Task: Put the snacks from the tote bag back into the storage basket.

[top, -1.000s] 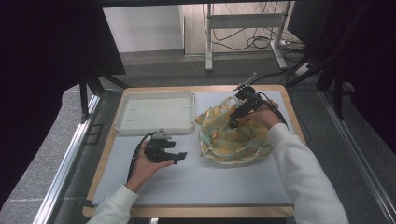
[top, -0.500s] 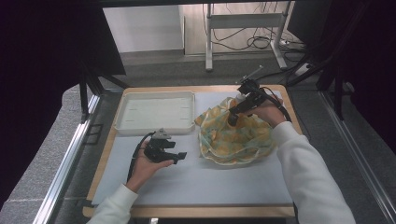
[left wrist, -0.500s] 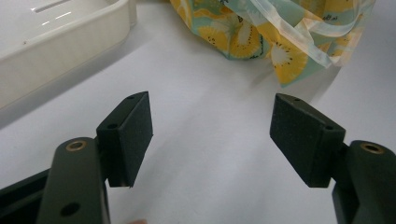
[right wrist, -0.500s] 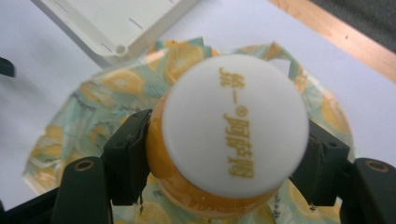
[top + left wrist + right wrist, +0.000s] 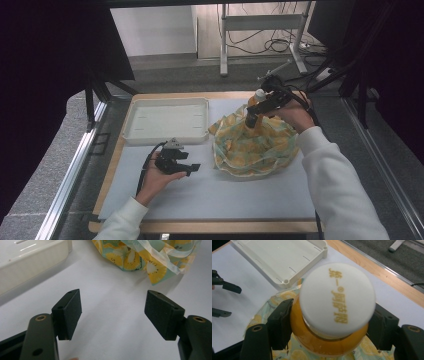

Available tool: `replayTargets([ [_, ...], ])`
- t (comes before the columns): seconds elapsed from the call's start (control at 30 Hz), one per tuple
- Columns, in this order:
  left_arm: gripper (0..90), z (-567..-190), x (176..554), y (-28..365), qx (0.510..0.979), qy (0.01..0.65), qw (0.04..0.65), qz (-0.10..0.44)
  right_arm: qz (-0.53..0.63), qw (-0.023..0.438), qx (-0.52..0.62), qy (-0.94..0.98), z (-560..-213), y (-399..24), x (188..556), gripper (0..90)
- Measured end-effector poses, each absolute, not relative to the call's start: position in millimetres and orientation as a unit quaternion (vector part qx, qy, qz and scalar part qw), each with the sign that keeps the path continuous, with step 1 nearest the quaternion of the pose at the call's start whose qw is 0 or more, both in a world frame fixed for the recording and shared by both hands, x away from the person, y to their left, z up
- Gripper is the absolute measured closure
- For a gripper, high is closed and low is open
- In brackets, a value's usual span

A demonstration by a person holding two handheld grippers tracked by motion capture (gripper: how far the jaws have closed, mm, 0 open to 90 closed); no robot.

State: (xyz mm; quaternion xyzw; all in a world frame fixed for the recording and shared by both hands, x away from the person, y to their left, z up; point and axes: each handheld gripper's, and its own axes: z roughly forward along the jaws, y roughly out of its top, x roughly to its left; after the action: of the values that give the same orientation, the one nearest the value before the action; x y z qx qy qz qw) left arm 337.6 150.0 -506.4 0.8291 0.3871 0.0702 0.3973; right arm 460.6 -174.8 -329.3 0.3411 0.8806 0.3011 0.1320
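An orange drink bottle (image 5: 329,345) with a white printed cap is clamped between the jaws of my right gripper (image 5: 332,325), its cap facing the camera. In the high view my right gripper (image 5: 251,116) holds the bottle (image 5: 255,100) above the far edge of a fruit-print bag (image 5: 255,145) lying open on the white mat. My left gripper (image 5: 192,169) rests low on the mat, left of the bag, jaws open and pointing right. In the left gripper view, the left gripper (image 5: 112,315) has only bare mat between its pads, with the bag's (image 5: 140,257) edge just beyond.
A shallow white tray (image 5: 167,120) stands at the far left of the mat, also seen as a tray (image 5: 282,257) beyond the bottle. The wooden table edge (image 5: 235,95) runs behind it. Metal rails flank the table.
My right gripper has risen with the bottle, lifting it up out of the bag. The left gripper has kept still.
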Motion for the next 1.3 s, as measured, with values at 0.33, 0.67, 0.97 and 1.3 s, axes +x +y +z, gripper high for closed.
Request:
replayTargets([
  [0.33,29.9,-506.4,337.5,149.7,0.830,0.387,0.397,0.069,0.314,0.138,0.334,0.878,-316.4,-169.2,457.6,30.4],
  [0.67,29.9,-505.9,338.0,151.6,0.830,0.387,0.396,0.069,0.320,0.139,0.329,0.878,-311.6,-158.0,457.6,30.4],
  [0.97,29.9,-506.3,338.1,151.2,0.831,0.386,0.394,0.069,0.323,0.137,0.323,0.879,-313.1,-149.3,458.6,30.4],
  [1.3,29.8,-507.1,338.3,150.9,0.833,0.385,0.391,0.066,0.325,0.137,0.317,0.881,-312.1,-139.9,458.7,30.4],
])
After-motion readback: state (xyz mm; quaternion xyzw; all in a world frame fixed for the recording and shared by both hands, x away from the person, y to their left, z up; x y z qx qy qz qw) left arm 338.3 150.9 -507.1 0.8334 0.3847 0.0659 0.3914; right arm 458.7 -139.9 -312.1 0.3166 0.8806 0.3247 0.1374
